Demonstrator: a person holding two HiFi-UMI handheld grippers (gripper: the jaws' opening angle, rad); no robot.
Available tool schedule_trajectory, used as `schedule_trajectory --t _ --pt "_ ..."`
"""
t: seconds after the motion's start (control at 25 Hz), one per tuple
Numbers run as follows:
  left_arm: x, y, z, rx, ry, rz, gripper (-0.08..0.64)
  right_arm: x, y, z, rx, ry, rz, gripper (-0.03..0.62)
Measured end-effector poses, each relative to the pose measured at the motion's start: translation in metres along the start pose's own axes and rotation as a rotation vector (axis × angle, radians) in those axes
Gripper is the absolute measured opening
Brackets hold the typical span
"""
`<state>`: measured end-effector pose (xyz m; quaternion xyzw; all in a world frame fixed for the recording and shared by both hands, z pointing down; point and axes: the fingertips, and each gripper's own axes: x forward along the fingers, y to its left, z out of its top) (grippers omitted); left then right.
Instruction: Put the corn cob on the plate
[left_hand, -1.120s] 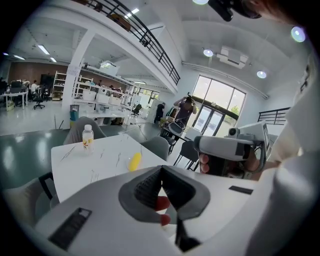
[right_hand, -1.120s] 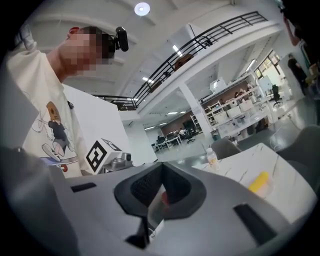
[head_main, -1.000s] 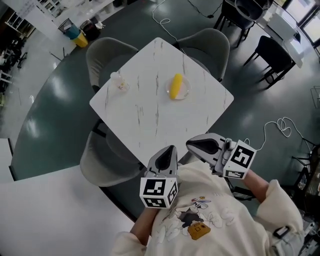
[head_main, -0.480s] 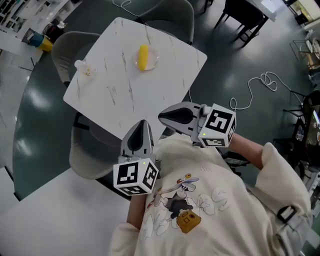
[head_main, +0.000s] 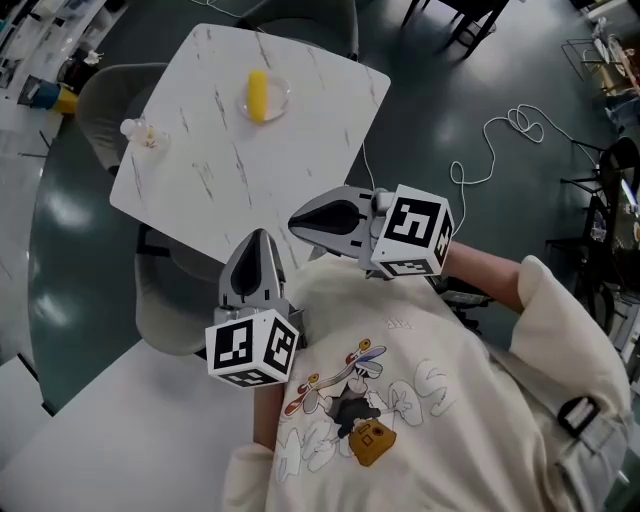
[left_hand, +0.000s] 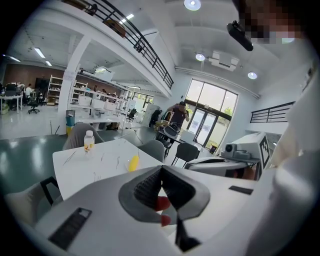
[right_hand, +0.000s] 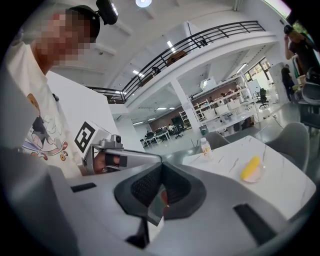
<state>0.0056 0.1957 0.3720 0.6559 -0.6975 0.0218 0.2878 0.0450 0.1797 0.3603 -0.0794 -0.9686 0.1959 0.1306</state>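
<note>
A yellow corn cob (head_main: 257, 95) lies on a small clear plate (head_main: 277, 98) at the far side of the white marble table (head_main: 300, 150). Both grippers hang off the table's near corner, close to the person's chest and far from the cob. My left gripper (head_main: 257, 238) is shut with nothing in it, and its view shows the pads meeting (left_hand: 161, 167) and the corn cob (left_hand: 133, 162) beyond. My right gripper (head_main: 295, 222) also looks shut and holds nothing. The right gripper view shows its own tips (right_hand: 161, 165), with the cob (right_hand: 250, 168) on the plate (right_hand: 259, 174) to the right.
A small clear bottle (head_main: 140, 131) stands near the table's left corner. Grey chairs (head_main: 165, 310) ring the table. A white cable (head_main: 510, 125) lies on the dark floor to the right, black chairs stand beyond, and a white surface (head_main: 100, 440) fills the lower left.
The head view has swung, so the table and corn slid toward the upper left. Both grippers stayed shut near the chest; the right one sank a little.
</note>
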Motion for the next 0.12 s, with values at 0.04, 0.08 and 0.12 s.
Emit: schedule_trajectory --t 0.04,0.08,0.12 --pt "0.0002 0.0017 0.0001 -0.002 0.000 0.001 0.009 0.0009 -0.0005 -0.0008 0.003 -0.001 -0.001 0.005" --pt "0.0005 0.0034 0.0003 -0.003 -0.001 0.002 0.009 0.0018 -0.0011 -0.0016 0.005 -0.002 -0.003 0.006" --pt "0.0009 0.0050 0.0006 -0.005 -0.001 0.002 0.009 0.0027 -0.0017 -0.0022 0.007 -0.003 -0.004 0.005"
